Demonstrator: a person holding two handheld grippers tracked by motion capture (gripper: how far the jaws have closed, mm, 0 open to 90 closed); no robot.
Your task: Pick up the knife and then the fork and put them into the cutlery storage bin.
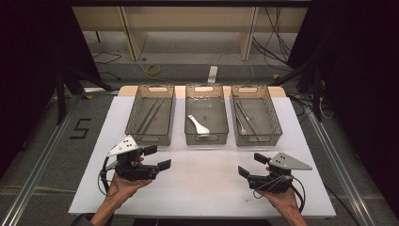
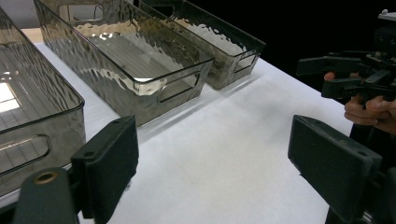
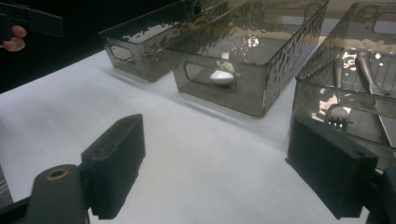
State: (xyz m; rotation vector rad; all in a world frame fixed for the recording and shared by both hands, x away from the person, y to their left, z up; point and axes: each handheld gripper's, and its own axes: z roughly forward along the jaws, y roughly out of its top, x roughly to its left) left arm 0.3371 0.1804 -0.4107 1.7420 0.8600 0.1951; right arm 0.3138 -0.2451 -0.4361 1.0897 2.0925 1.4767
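Both forearms come in bare, with what looks like a dark sleeve edge low on the left one. The left gripper is a black blocky tool with two flat, rectangular jaws, a pale grey three-cornered plate on top dotted with small dark holes, and a black cable looping from its back. The right gripper is built the same, its grey plate also three-cornered with small holes, its cable curling behind the hand. Seen close in the gripper views, the jaws are thick matte black slabs with rounded corners, and a brass-coloured ring sits in the dark arm by the left jaw
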